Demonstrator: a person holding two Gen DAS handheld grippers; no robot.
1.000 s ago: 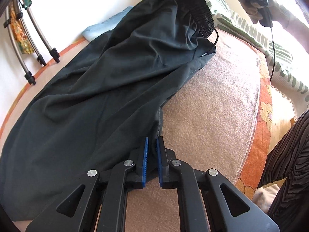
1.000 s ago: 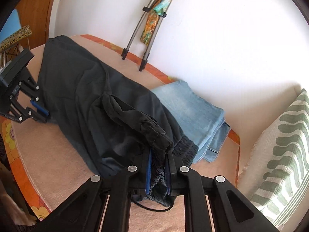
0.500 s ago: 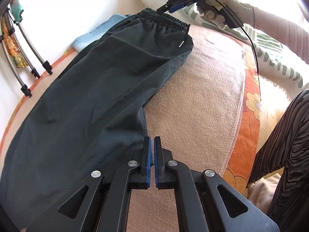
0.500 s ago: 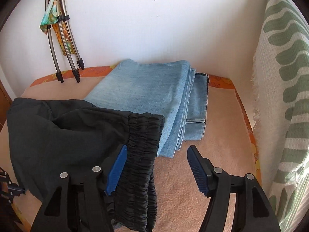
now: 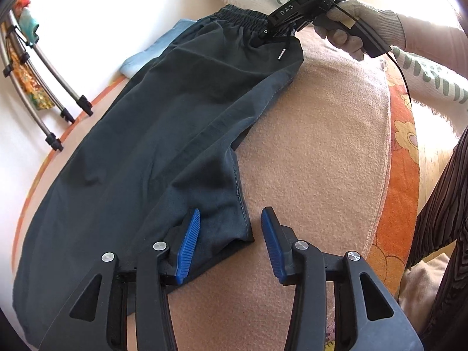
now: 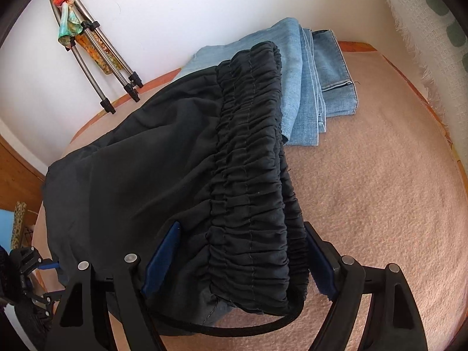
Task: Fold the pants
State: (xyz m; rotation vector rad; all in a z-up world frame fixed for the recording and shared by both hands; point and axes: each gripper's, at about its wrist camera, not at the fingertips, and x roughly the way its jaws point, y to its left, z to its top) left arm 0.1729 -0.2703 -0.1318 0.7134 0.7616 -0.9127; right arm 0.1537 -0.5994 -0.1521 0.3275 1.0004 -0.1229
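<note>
Dark pants lie stretched along a pink towel-covered surface, folded lengthwise. My left gripper is open, its blue pads on either side of the pants' hem corner, which lies flat between them. My right gripper is open around the gathered elastic waistband, which rests between the jaws with a black drawcord looping below. In the left wrist view the right gripper sits at the waistband at the far end.
Folded light-blue jeans lie beyond the waistband by the white wall. Metal tripod legs stand at the back. A green-patterned white cushion lies on the right. The orange flowered edge borders the towel; a person in striped clothing stands beside it.
Both grippers have let go. The left gripper opened from shut at the hem; the right gripper opened earlier and now straddles the waistband. The pants went from lifted to laid flat.
</note>
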